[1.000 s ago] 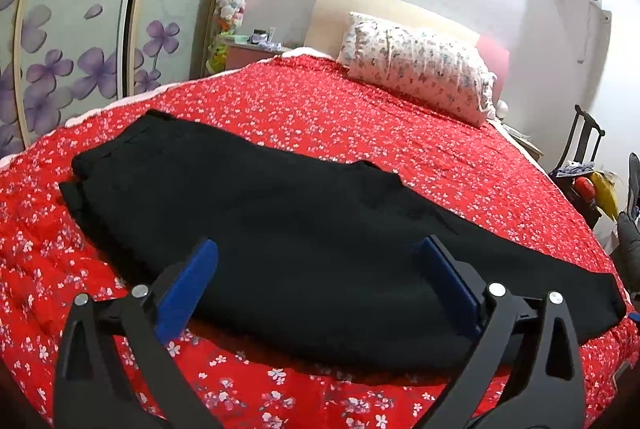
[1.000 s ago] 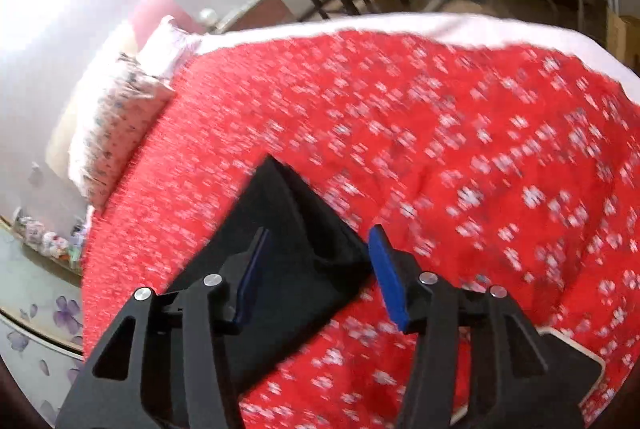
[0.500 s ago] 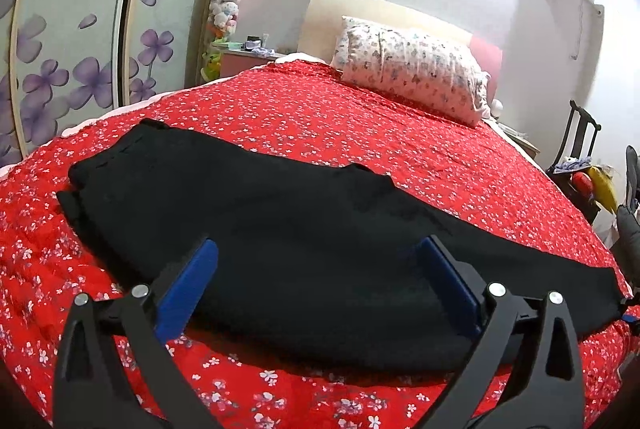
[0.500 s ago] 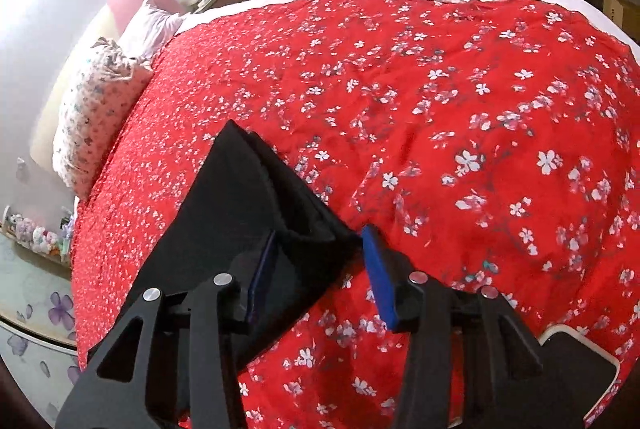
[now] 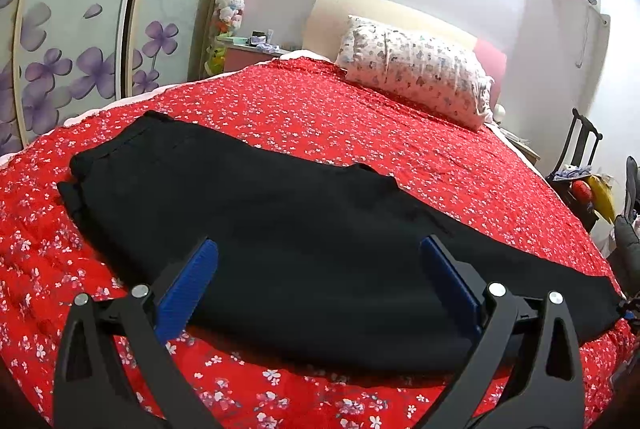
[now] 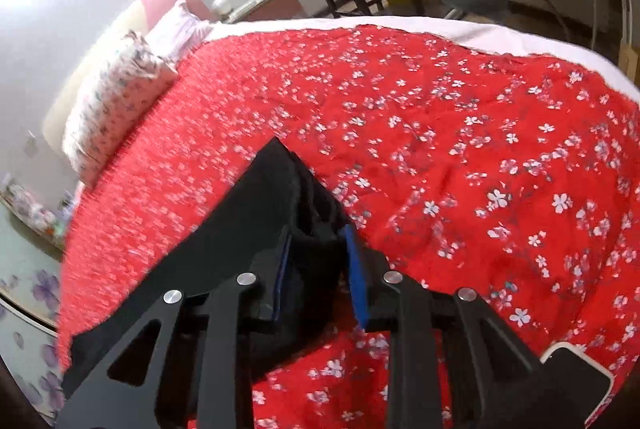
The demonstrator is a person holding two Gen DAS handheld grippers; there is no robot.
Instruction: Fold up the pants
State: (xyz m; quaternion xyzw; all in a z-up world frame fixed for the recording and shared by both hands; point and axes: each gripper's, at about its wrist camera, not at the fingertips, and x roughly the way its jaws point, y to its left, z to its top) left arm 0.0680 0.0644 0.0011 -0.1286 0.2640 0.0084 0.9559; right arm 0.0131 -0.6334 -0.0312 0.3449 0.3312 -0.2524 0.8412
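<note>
Pants (image 5: pixel 304 229) flat under left gripper (image 5: pixel 318 261); right gripper (image 6: pixel 318 249) pinching hem.

The left gripper (image 5: pixel 318 261) hovers low with its jaws spread wide, the blue pads (image 5: pixel 188 283) well apart and pinching nothing. The right gripper (image 6: pixel 318 249) points down and forward (its view is slightly blurred), jaws drawn close together, with the black pants (image 6: pixel 276 197) hem bunched between its blue pads (image 6: pixel 356 277); black fabric fills the gap between the fingers.
</note>
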